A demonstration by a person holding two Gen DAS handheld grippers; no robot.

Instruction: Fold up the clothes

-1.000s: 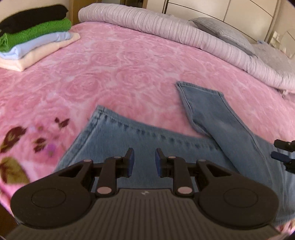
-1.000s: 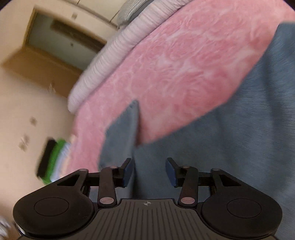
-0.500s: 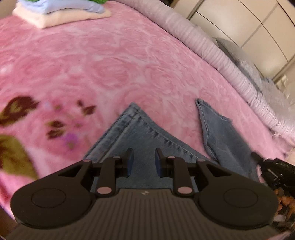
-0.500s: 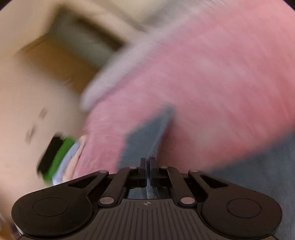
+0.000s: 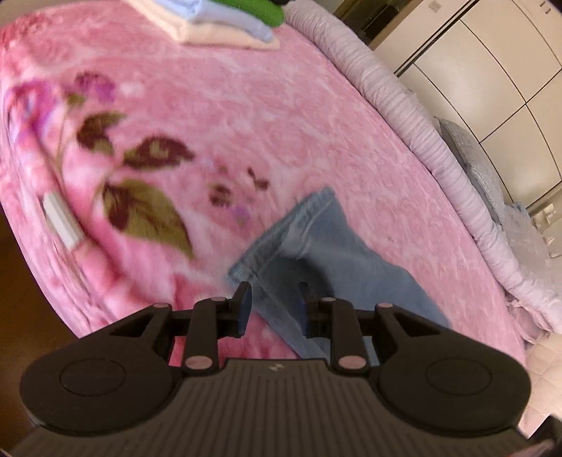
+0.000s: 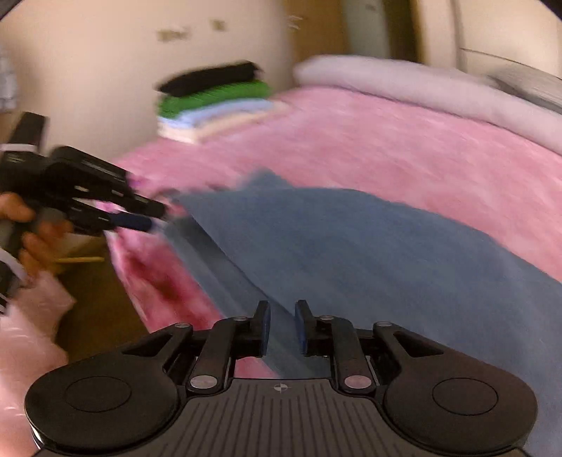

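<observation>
Two views. Left wrist: left gripper (image 5: pixel 272 304) fingers apart, narrow gap, over the jeans (image 5: pixel 316 246) hem near the bed edge; pink floral blanket (image 5: pixel 246 105), folded stack (image 5: pixel 224 21) far corner, lilac duvet (image 5: pixel 404 116), cream wardrobe (image 5: pixel 491 70). Right wrist, blurred: right gripper (image 6: pixel 282 328) fingers just reopened, narrow, denim fold between them, whether they pinch it I cannot tell; beige wall (image 6: pixel 87 70).
</observation>
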